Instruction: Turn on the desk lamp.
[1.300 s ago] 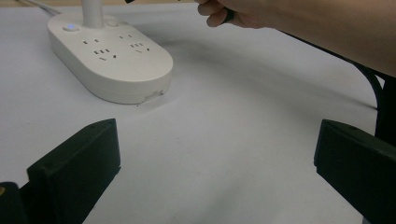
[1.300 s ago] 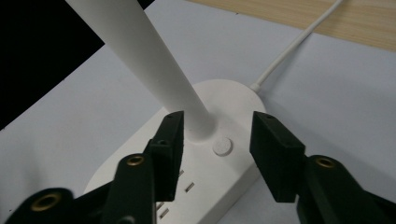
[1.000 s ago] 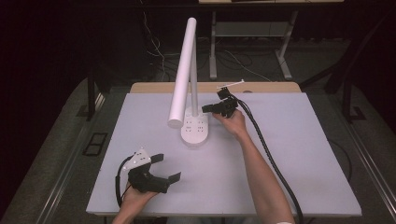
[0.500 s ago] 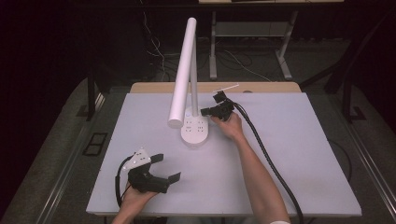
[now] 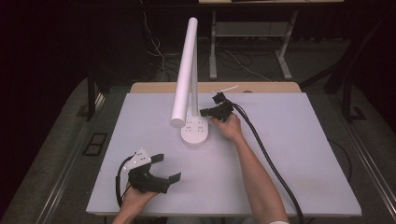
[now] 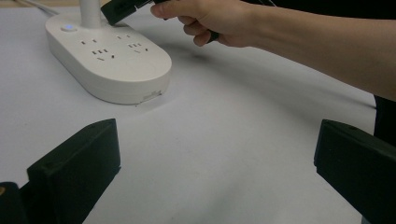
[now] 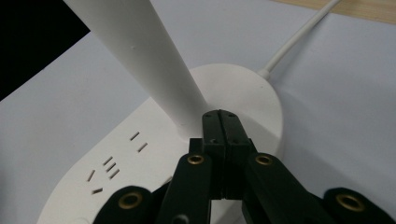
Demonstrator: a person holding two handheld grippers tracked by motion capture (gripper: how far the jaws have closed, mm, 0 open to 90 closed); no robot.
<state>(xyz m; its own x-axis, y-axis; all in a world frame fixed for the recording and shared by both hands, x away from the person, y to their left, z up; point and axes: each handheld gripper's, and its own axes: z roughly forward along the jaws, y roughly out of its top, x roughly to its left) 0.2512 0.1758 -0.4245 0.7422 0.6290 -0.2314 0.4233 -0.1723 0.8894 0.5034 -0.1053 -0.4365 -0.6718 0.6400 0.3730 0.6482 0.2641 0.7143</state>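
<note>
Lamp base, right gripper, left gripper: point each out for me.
lamp base (image 5: 194,131): high view, socket top.
right gripper (image 5: 203,112): high view, closed jaw tips.
left gripper (image 5: 168,167): high view, gap between open jaws.

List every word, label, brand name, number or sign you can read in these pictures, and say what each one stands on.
None: no readable text appears in any view.
The white lamp base carries only socket slots and a small blue-lit button, with no lettering to make out.
The lamp tube, the table, the left tongs and the right tongs bear no visible marks or numbers.
</note>
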